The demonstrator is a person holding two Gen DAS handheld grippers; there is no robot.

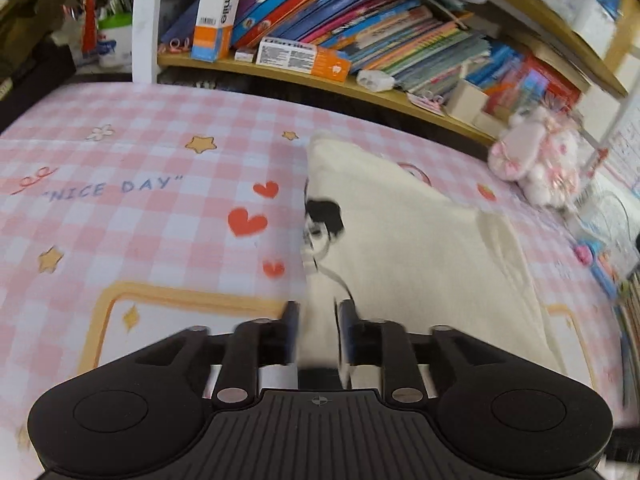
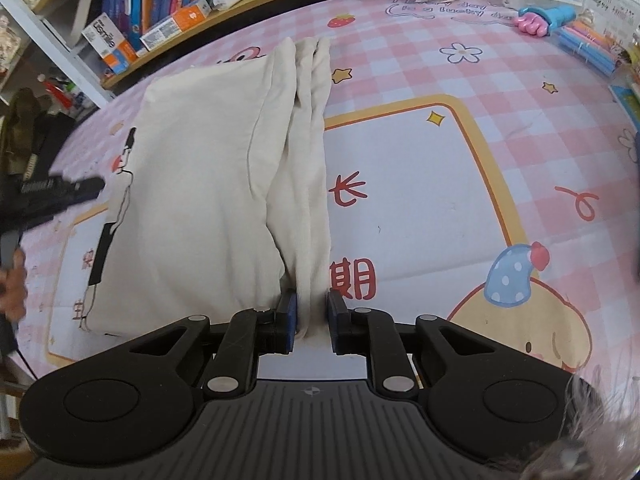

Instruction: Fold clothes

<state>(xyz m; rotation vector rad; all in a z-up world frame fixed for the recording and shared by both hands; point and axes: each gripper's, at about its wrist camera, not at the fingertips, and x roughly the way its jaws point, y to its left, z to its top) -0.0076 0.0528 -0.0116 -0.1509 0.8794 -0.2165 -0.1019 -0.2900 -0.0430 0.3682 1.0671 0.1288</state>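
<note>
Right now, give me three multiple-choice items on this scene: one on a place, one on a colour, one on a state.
1. Where does the cream garment lie?
A. on the pink checked tablecloth
B. on the bookshelf
C. on the floor

2. What colour are the hearts printed on the cloth, seen in the left wrist view?
A. blue
B. red
C. green

3. What is between the fingers of the right gripper?
A. nothing
B. a book
C. a bunched edge of the garment

Answers:
1. A, the garment is spread over the checked cloth, with the bookshelf behind it.
2. B, the hearts beside the garment's edge are red.
3. C, folds of cream fabric run down into the gap between the two blue-padded fingers.
</note>
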